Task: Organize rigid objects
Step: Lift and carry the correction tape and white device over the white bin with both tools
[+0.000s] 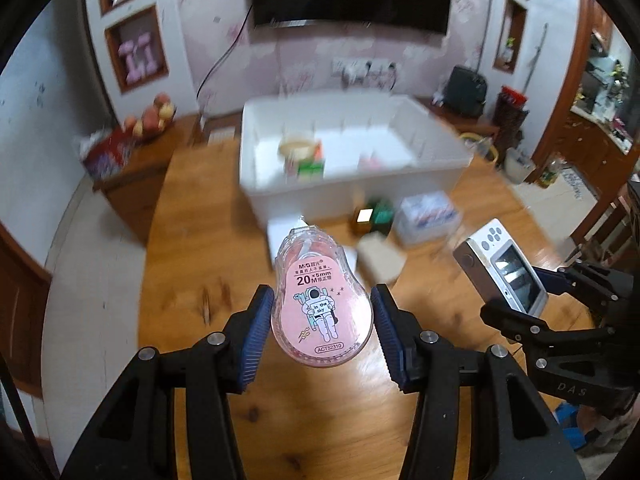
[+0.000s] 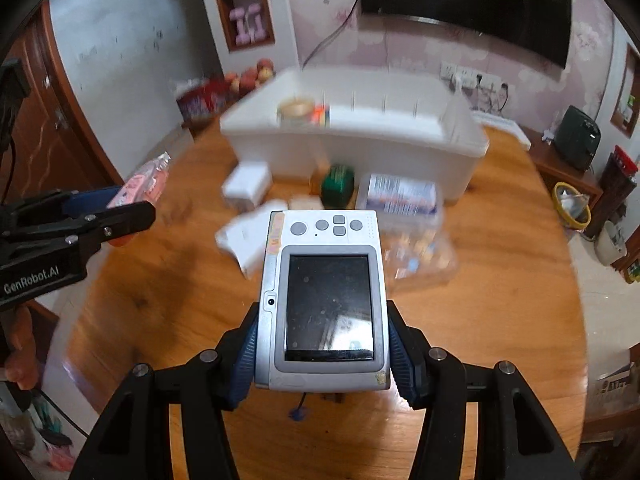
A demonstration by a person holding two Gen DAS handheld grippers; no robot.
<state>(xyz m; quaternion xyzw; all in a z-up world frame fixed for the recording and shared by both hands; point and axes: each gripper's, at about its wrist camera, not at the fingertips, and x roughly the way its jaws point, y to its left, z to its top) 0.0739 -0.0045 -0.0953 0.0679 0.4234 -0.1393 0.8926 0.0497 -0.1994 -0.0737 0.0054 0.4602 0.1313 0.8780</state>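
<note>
Two grippers, and both have something clamped. The left gripper (image 1: 322, 320) has its blue pads squeezed in on a pink correction tape (image 1: 320, 300) dispenser, the clear-shelled kind with a little astronaut on the label. It sits upright between the pads with its nose pointing away from the camera, held up clear of the wooden table (image 1: 208, 264).

The right gripper (image 2: 322, 344) is closed on a silver digital camera (image 2: 326, 300), pads pressing on both long sides. Screen faces the lens, the buttons sit on the far end, and there's a small blue cord dangling underneath. It's off the table too. From the left wrist view the same camera shows at the right edge, tilted in the other gripper's jaws.

Moving outward, the stuff on the table is pretty blurry. Just past the camera there's a white box (image 2: 246, 184), a flat white packet (image 2: 244, 240), a green box (image 2: 338, 186), a clear-lidded case (image 2: 400, 196) with printed labels, and some crinkly clear packaging (image 2: 420, 256) beside it.

Behind all that is the big white bin (image 2: 360, 144) with slotted dividers. Inside, on its left side, I can make out a roll of tape (image 2: 296, 110) and something orange and green next to it, can't tell what exactly.
</note>
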